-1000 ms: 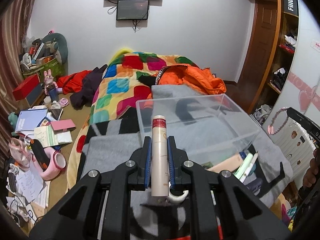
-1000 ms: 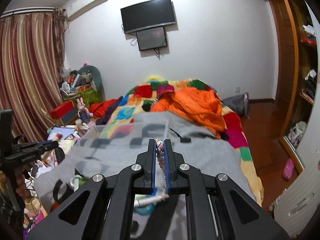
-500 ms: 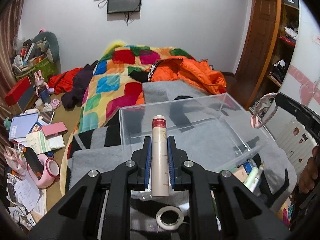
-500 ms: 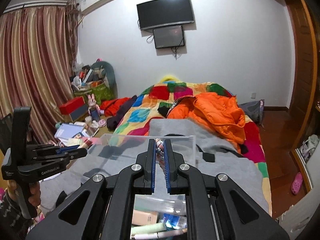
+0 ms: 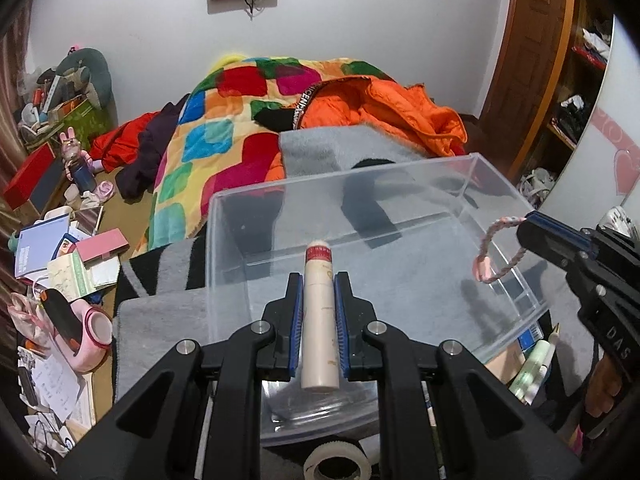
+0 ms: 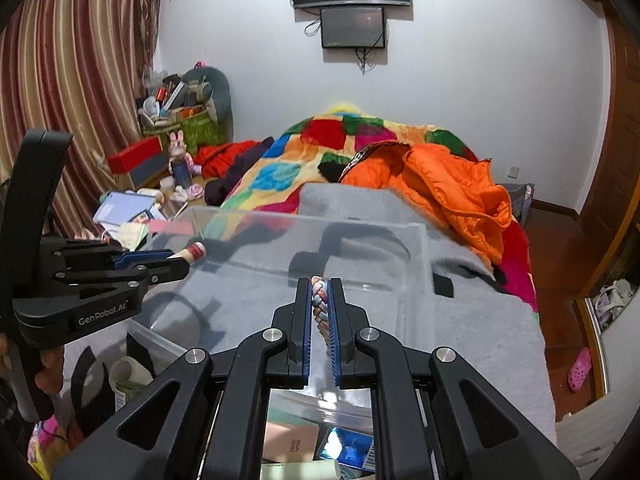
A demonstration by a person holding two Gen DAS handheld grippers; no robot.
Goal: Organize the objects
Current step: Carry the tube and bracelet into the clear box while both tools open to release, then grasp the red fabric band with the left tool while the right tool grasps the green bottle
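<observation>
Clear plastic bin [image 5: 224, 240] on the bed sits under both loads, so each claw should lower inside its walls before releasing: left claw [image 5: 319, 304] pinching the cream tube [image 5: 319, 320], right claw [image 6: 319, 312] pinching the braided band [image 6: 319, 304].

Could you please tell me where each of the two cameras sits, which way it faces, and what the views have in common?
Left wrist: sits on the left gripper, looking along its fingers over the clear box toward the bed; shows its own fingers shut on a cream tube, plus the right gripper entering from the right.
Right wrist: sits on the right gripper, facing the same way; shows its fingers shut on a braided bracelet, plus the left gripper at left.
Shared: clear box, orange jacket, wall screen.
</observation>
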